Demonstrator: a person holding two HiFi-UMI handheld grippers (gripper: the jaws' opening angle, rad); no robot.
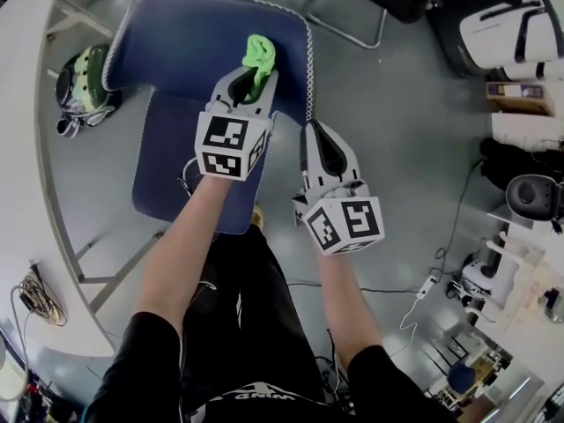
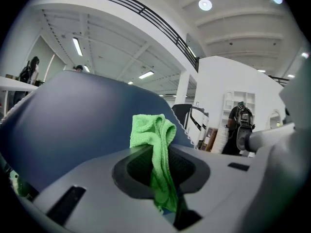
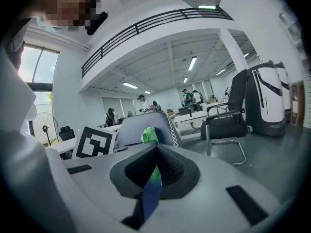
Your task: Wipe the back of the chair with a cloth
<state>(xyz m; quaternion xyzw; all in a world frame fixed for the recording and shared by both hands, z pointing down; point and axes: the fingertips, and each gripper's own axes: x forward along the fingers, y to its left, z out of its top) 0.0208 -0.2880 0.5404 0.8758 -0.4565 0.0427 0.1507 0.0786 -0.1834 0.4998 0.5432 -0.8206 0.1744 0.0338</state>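
The 2 grippers hang over a blue chair (image 1: 163, 161) standing on the grey floor (image 1: 388, 104). The left gripper (image 1: 253, 77) has its jaws pinching a green cloth (image 1: 260, 53). The cloth's bunched upper end lies against the chair back (image 1: 176, 42), toward its right side (the tail trails down between the jaws). The right gripper (image 1: 319, 137) sits just beside the back's stitched right edge, with its jaws pressed almost together on nothing, showing only a thin slit.
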